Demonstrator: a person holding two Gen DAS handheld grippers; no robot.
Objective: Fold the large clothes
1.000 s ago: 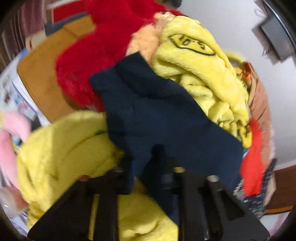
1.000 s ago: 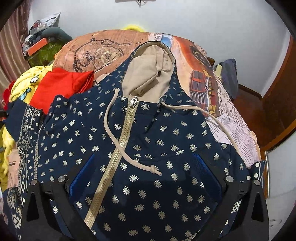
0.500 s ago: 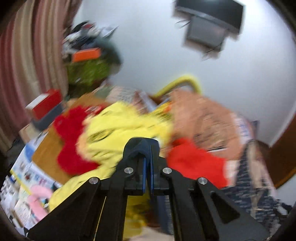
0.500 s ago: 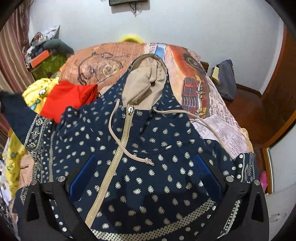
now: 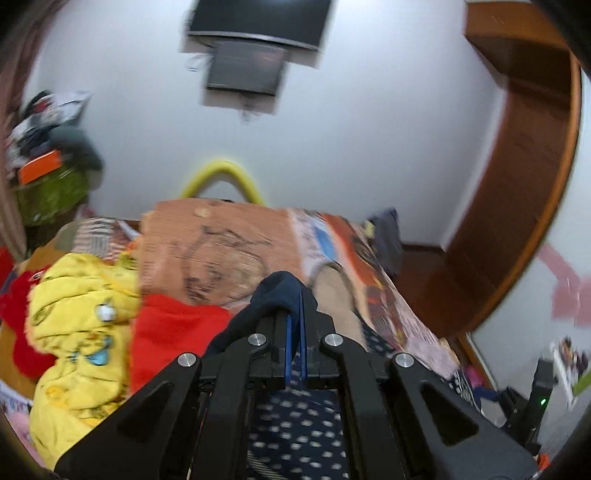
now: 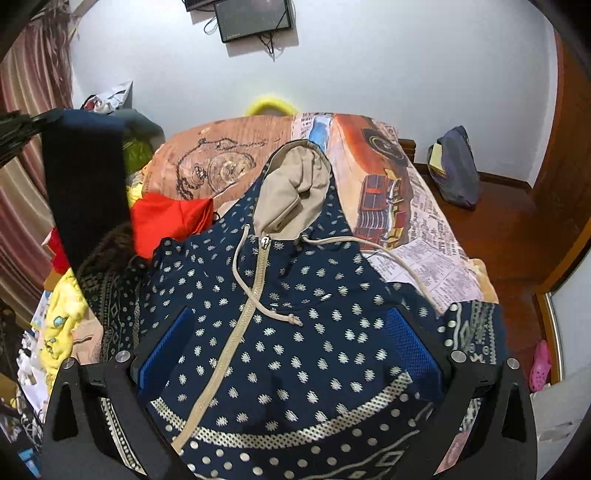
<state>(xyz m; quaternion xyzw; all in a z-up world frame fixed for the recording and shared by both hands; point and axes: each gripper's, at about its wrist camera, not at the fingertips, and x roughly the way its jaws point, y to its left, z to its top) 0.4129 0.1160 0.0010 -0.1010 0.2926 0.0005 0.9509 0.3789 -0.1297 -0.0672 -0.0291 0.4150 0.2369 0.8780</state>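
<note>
A navy hoodie [image 6: 295, 332] with pale dots, a beige hood and a beige zipper lies front-up on the bed. My right gripper [image 6: 291, 354] is open, its blue pads [image 6: 410, 343] hovering over the hoodie's lower front. My left gripper [image 5: 294, 306] is shut on the hoodie's navy sleeve cuff [image 5: 280, 291] and holds it high. In the right wrist view the lifted sleeve [image 6: 85, 192] hangs at the left. The hoodie's dotted body [image 5: 295, 424] shows below the left gripper.
The bed has a printed orange cover [image 6: 369, 147]. A red garment [image 6: 170, 218] and yellow fleece clothes [image 5: 81, 325] are piled at the bed's left. A dark bag [image 6: 454, 173] sits on the wooden floor at right. A screen [image 6: 255, 18] hangs on the wall.
My left gripper has lifted the sleeve cuff up off the clothes pile and swung it right, over the hoodie. My right gripper has drawn back toward the hem, still open.
</note>
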